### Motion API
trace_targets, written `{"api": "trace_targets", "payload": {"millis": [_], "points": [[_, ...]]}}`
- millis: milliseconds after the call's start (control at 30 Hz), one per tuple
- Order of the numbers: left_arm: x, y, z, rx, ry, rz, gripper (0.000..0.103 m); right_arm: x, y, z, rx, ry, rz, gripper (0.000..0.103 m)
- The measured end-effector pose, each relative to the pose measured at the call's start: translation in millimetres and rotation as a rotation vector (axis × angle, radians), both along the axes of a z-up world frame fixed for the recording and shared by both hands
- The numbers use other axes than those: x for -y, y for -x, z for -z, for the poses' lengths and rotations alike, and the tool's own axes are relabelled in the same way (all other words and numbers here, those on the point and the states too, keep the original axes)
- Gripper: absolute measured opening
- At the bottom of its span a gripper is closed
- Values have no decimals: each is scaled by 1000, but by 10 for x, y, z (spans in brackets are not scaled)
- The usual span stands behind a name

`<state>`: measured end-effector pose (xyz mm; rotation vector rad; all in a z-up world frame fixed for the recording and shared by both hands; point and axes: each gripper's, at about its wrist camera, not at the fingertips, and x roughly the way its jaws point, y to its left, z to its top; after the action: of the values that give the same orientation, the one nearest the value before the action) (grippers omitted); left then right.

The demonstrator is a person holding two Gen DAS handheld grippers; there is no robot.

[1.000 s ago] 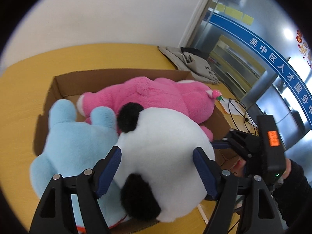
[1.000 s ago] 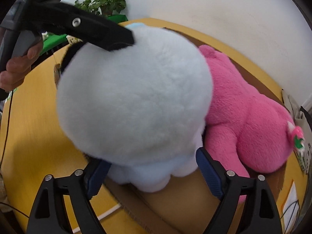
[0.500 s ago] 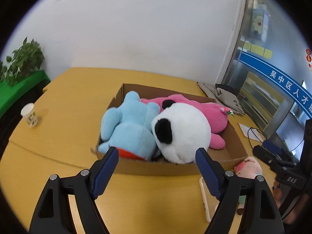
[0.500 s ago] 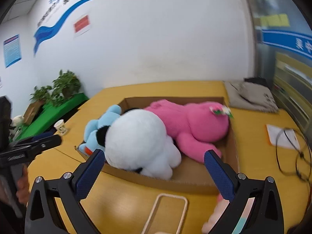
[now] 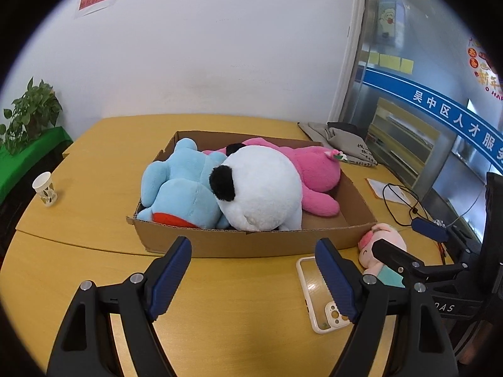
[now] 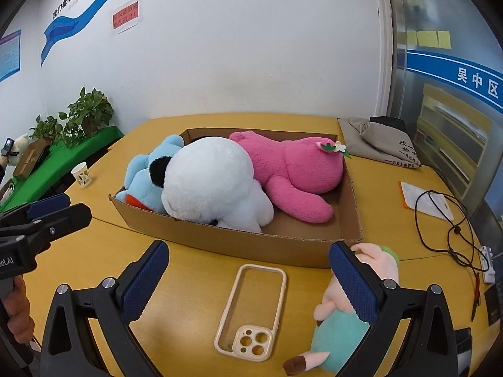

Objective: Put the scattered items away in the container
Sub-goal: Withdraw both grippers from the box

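Cardboard box (image 6: pixel 239 245) holds three big plushies. Both grippers, left (image 5: pixel 253 271) and right (image 6: pixel 248 278), wide, empty. Next: grab pig doll (image 6: pixel 342 311), then phone case (image 6: pixel 251 311).

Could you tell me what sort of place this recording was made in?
Probably an office or public service centre: a long yellow wooden meeting table, a glass partition with a blue Chinese-lettered band, and a red paper notice on the white wall.

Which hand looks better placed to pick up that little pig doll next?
The right hand-held gripper, probably: open, with the pig doll touching its right finger. The open left hand-held gripper sits farther off.
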<state>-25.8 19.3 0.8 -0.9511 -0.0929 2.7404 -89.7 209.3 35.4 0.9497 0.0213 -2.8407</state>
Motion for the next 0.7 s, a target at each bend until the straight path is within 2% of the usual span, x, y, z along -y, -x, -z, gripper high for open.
{"api": "trace_targets", "payload": {"millis": [400, 567, 700], "points": [[48, -15, 22, 7, -10, -28, 81, -100, -100, -29, -15, -1, 8, 103], [111, -1, 32, 24, -55, -19, 81, -79, -82, -4, -12, -3, 7, 103], [106, 10, 58, 30, -29, -23, 81, -76, -57, 17, -7, -4, 13, 103]]}}
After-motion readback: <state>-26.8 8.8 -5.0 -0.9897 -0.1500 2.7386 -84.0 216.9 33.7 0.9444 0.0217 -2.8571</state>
